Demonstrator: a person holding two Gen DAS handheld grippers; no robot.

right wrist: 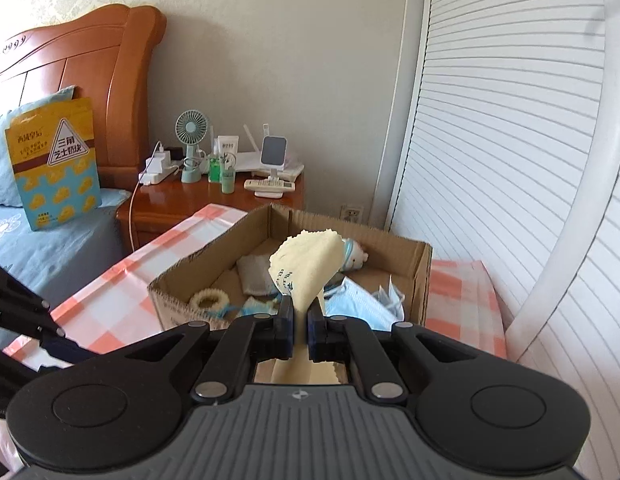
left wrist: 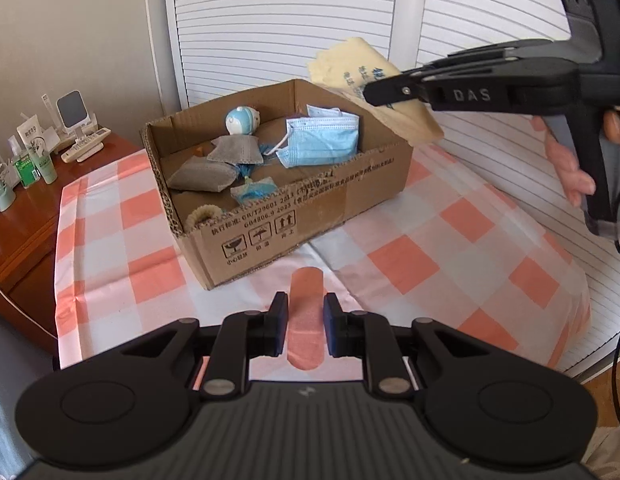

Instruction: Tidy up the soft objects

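On my left, the left gripper (left wrist: 306,330) hangs with jaws spread either side of a flat, flimsy bandage (left wrist: 306,320) on the checked cloth (left wrist: 410,264), best pinched across its middle. To the right, my right gripper (right wrist: 299,330) pinches a limp yellow cloth (right wrist: 306,268) over the cardboard box (left wrist: 310,220); the cloth's tail is hidden behind the jaws.
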